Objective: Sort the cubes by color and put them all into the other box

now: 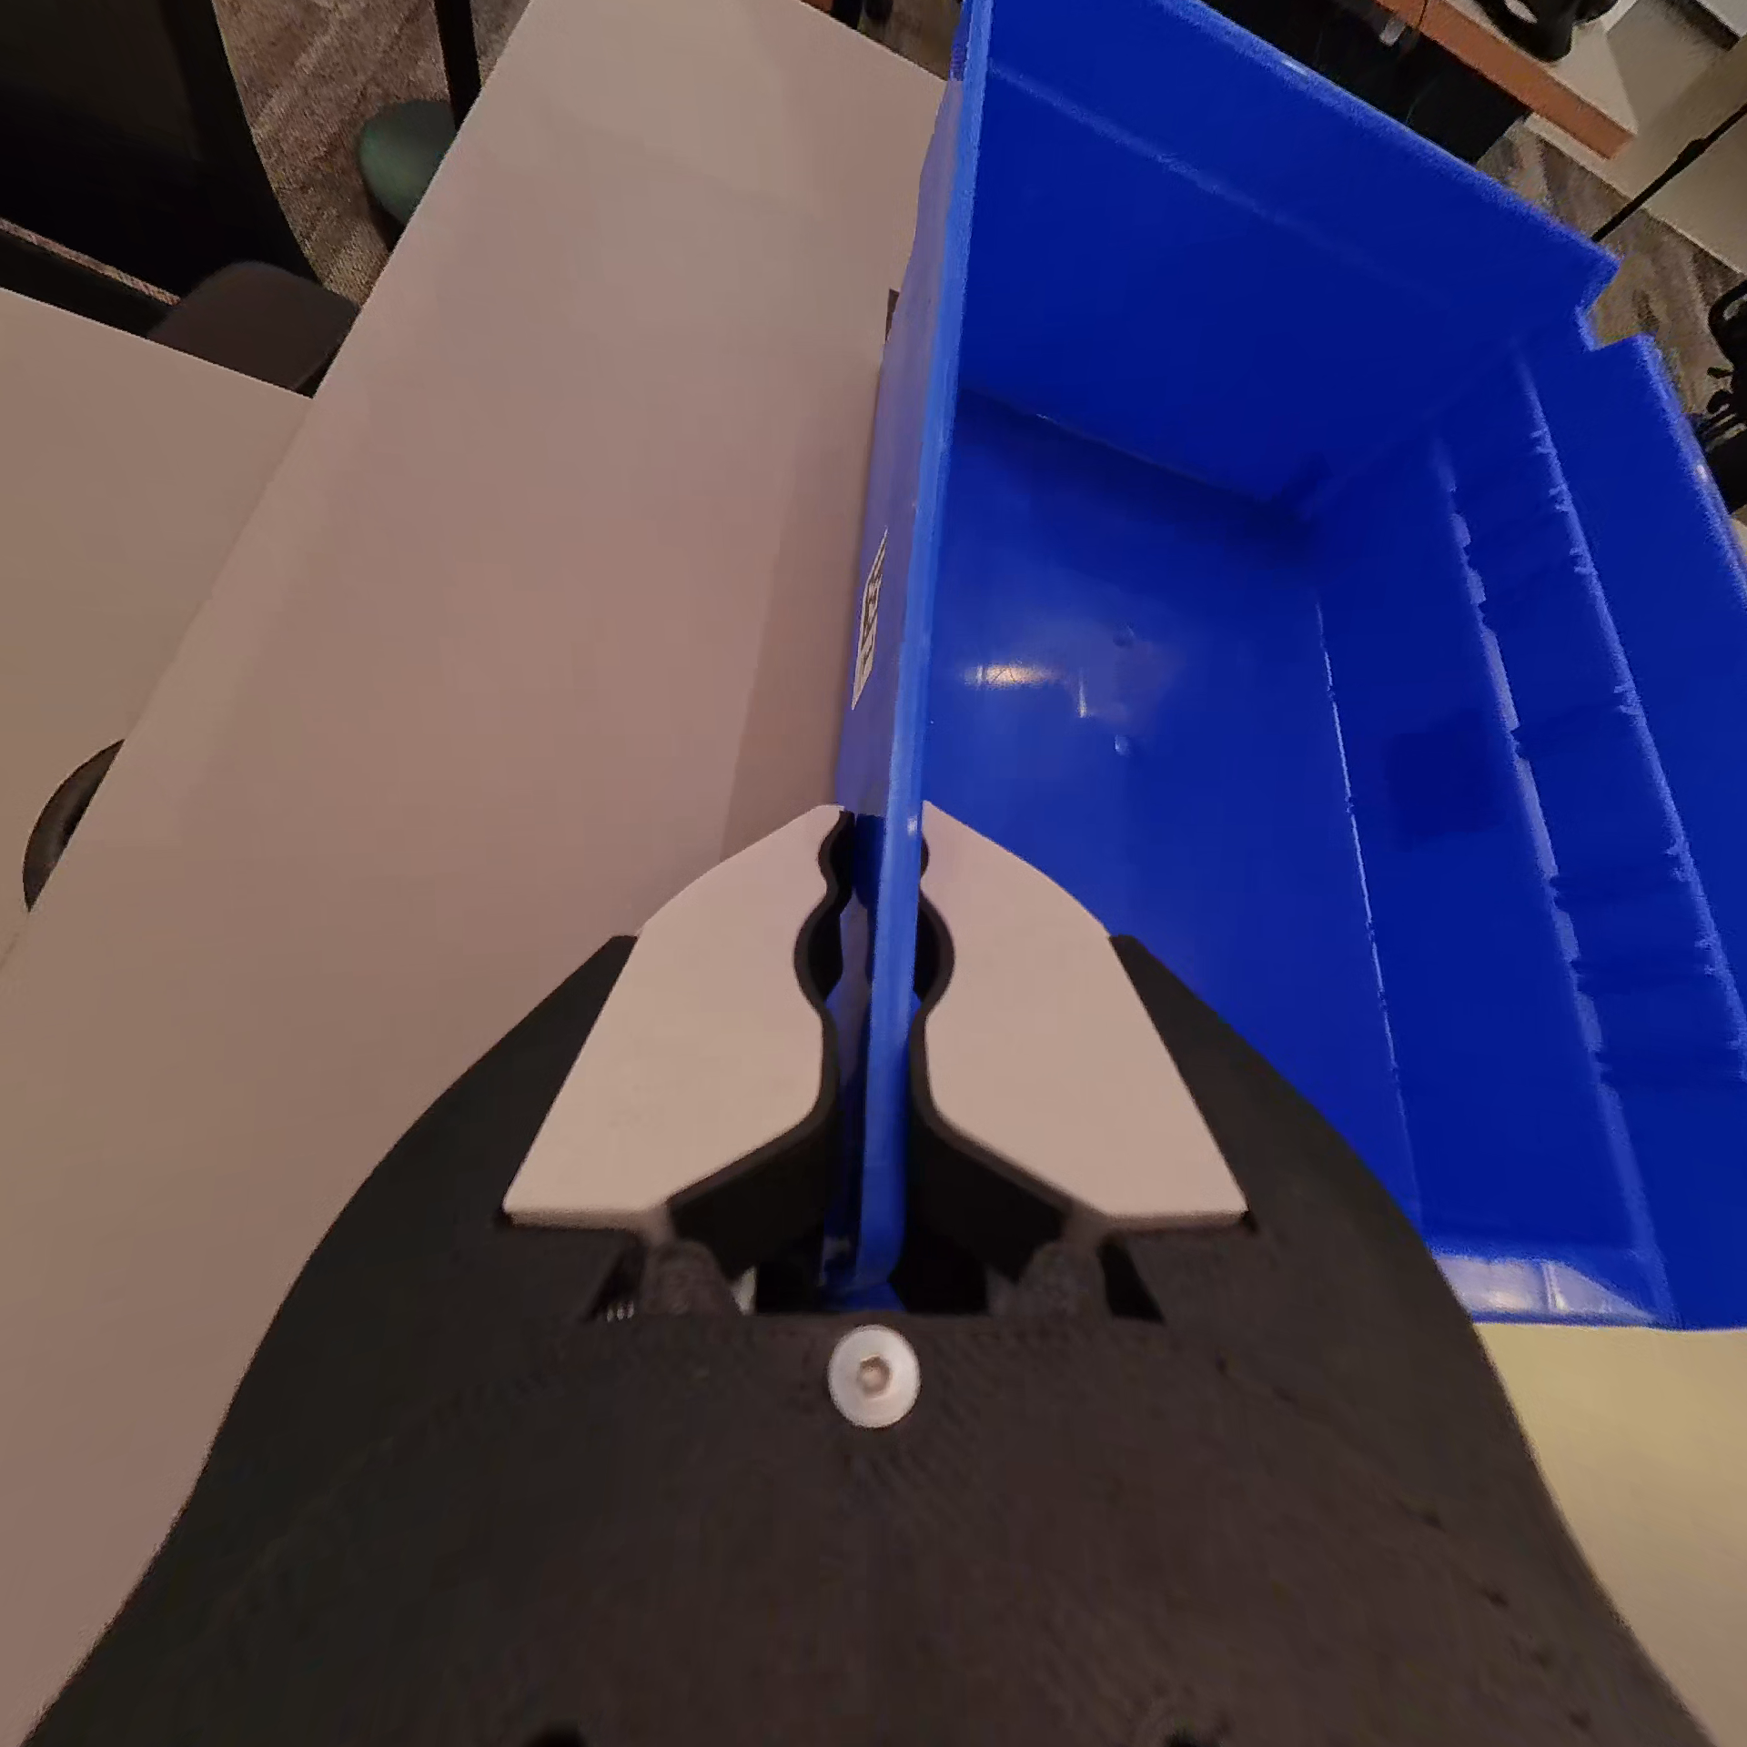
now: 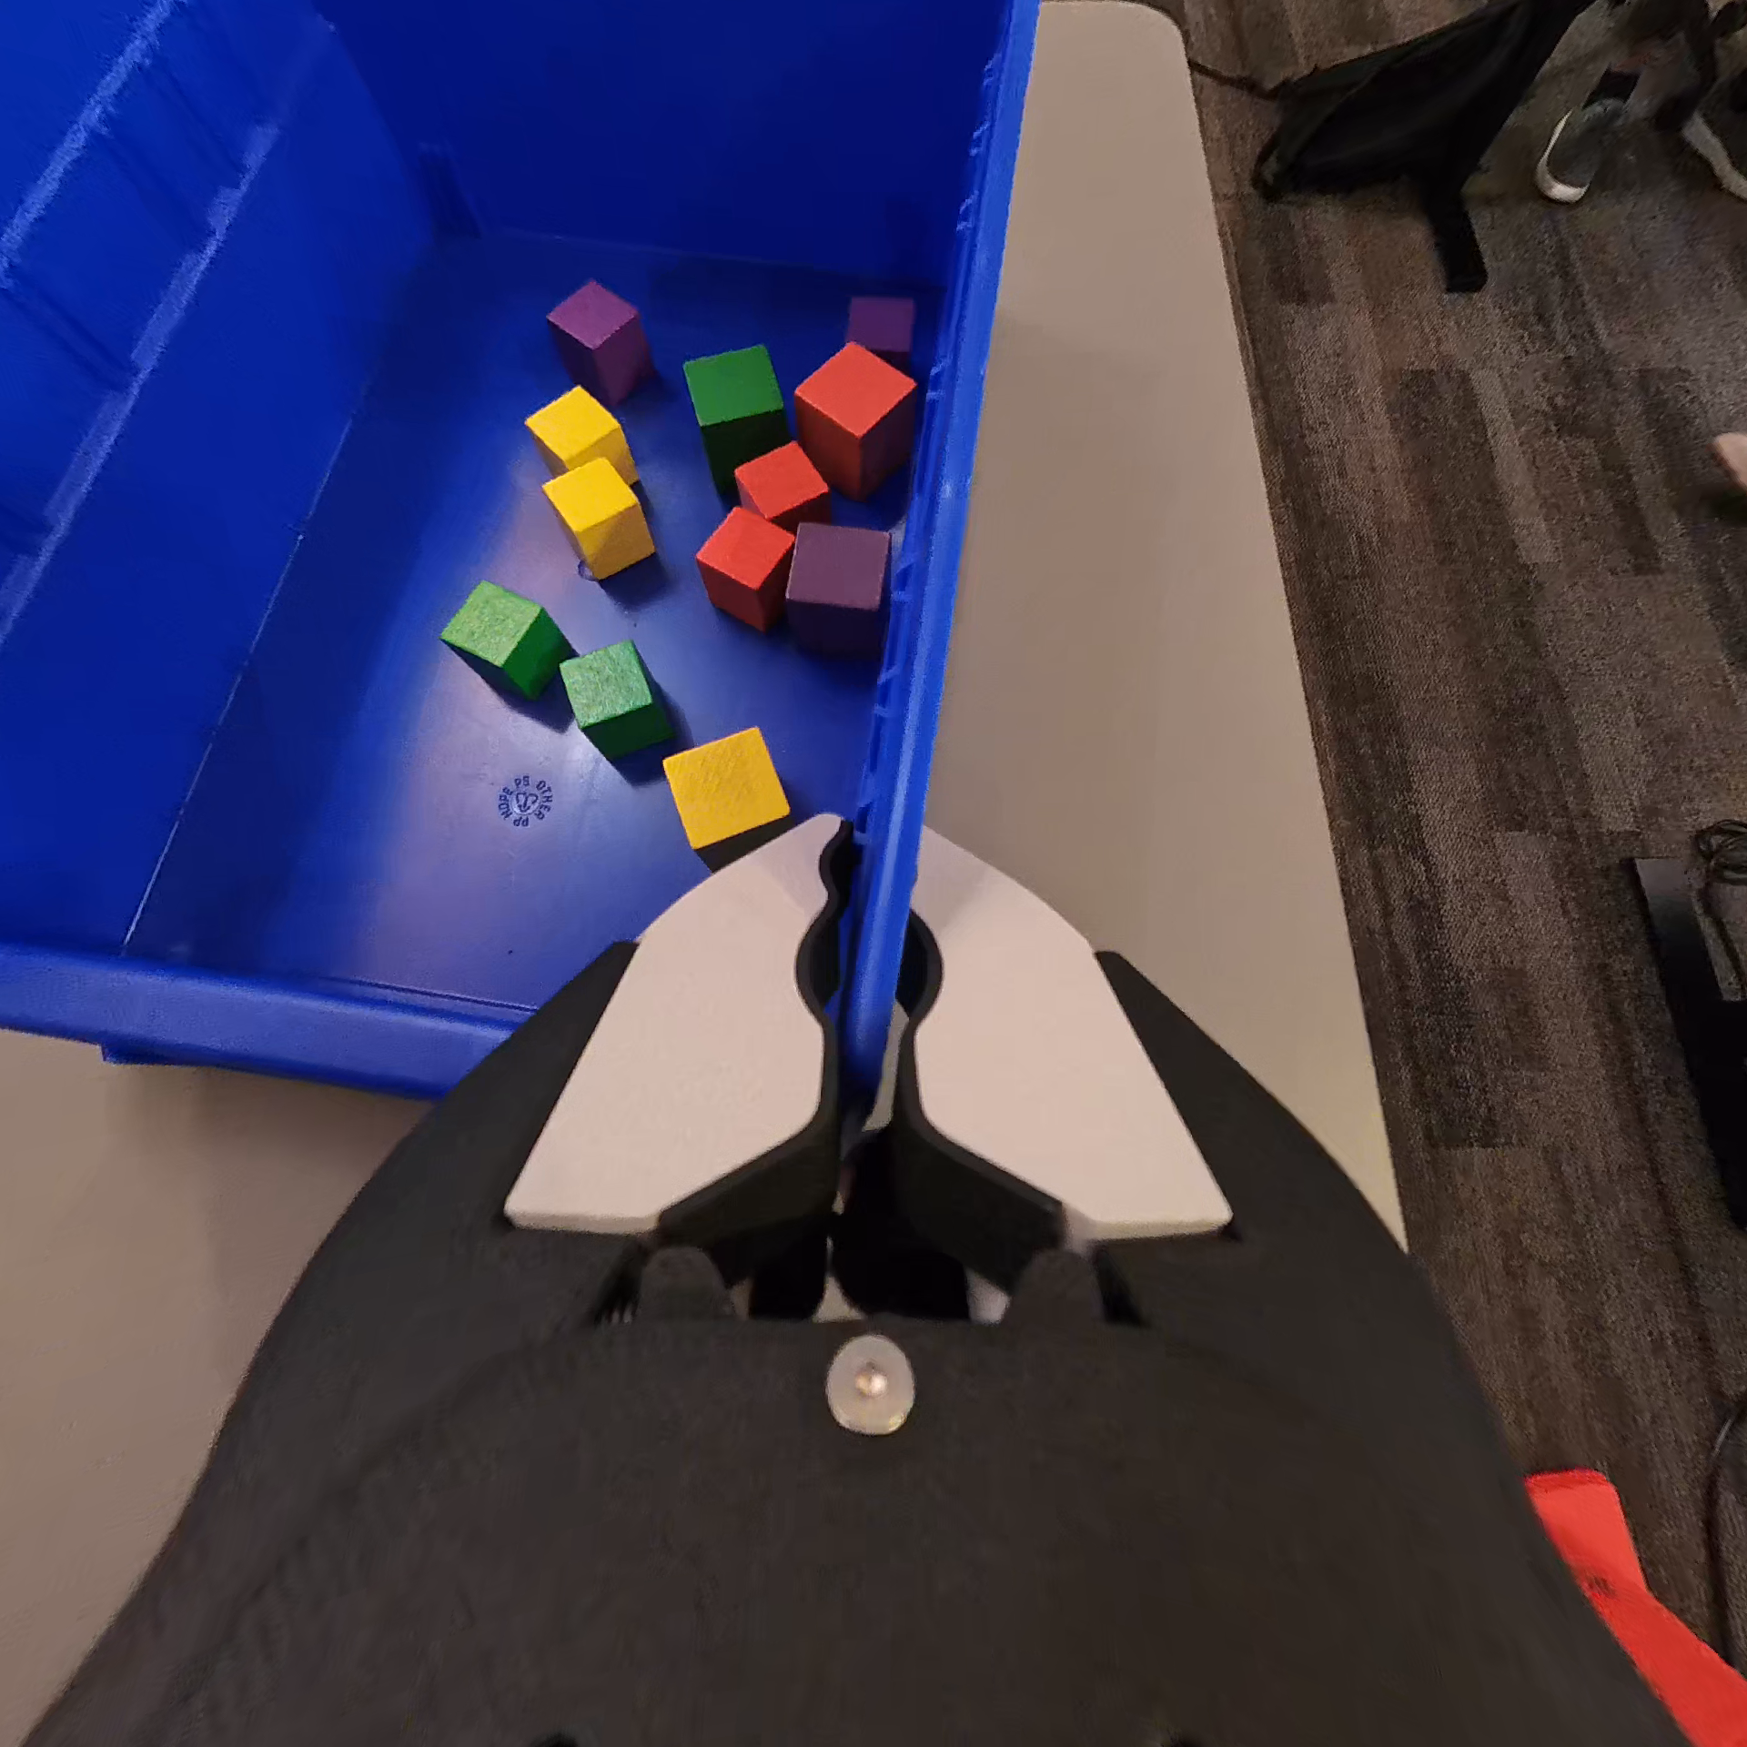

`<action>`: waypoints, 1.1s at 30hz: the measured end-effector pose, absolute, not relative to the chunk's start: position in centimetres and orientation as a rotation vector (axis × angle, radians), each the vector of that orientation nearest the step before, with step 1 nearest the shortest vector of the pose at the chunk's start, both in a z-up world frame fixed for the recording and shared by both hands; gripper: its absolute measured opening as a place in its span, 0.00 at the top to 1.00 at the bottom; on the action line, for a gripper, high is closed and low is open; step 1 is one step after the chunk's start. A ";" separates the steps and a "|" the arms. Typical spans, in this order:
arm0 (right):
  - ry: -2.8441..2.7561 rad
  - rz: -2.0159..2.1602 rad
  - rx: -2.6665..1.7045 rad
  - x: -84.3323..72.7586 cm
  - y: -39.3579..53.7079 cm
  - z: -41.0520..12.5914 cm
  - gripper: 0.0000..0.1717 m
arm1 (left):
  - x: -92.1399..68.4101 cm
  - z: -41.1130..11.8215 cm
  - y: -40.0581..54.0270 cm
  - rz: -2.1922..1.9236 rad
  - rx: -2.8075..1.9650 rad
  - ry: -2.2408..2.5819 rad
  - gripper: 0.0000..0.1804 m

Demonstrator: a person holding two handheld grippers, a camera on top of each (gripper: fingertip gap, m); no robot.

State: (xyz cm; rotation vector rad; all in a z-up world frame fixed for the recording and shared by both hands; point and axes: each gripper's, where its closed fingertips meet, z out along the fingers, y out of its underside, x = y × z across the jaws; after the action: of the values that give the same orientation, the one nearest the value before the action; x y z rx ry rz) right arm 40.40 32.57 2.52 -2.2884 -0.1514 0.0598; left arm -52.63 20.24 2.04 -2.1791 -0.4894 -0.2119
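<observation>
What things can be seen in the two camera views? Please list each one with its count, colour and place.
Empty box: one, blue, on the table, left view.
Box with cubes: one, blue, on the table, right view.
Yellow cubes: three, inside that box.
Green cubes: three, same box.
Red cubes: three, near its right wall.
Purple cubes: three, same box.
Table: light grey.
Carpet: grey, right of the table.
Left gripper: shut on the empty box's wall.
Right gripper: shut on the cube box's wall.

Blue box [image 2: 284, 1002]; red, yellow, green, purple cubes [image 2: 747, 567]
</observation>
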 end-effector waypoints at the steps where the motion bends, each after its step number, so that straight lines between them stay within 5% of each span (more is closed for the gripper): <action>1: -0.151 0.062 -2.294 40.3 32.3 2.6 0.97 | -52.4 2.2 19.9 -0.216 -2.184 -0.490 0.96; 33: -0.894 0.364 -2.353 32.6 21.1 5.6 0.96 | -48.3 6.9 8.1 -0.244 -2.163 -0.525 0.96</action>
State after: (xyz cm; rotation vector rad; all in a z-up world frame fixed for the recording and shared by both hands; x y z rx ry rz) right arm 32.61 21.14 5.65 -2.3527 -0.8937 0.3641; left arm -48.30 8.15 6.94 -2.1626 -0.5245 -0.2436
